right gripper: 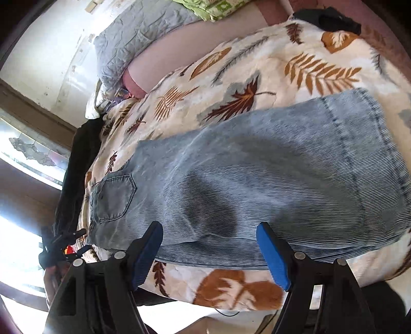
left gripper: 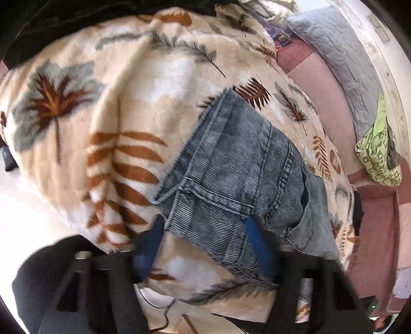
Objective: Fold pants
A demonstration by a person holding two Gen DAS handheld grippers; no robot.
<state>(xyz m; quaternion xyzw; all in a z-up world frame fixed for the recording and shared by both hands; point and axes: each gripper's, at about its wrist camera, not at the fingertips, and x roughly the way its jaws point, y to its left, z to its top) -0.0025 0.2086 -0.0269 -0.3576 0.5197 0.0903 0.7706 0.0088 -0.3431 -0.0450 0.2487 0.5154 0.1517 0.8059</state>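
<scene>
Pants (right gripper: 257,179) lie flat on the leaf-print blanket (right gripper: 257,64) over the bed. Both claws stand apart, empty: right claw (right gripper: 209,246) above the near edge, left claw (left gripper: 203,246) at the waistband. Risk: pinching blanket with denim, dragging both.

Both grippers (left gripper: 203,246) (right gripper: 210,246) spread wide.

The jeans (right gripper: 257,185) lay flat on a blanket (right gripper: 257,66) spread over the bed, near its front edge. Beyond the blanket, a pillow (right gripper: 133,36) rested against the wall (right gripper: 51,51). A dark garment (right gripper: 331,19) sat at the blanket's far corner.
</scene>
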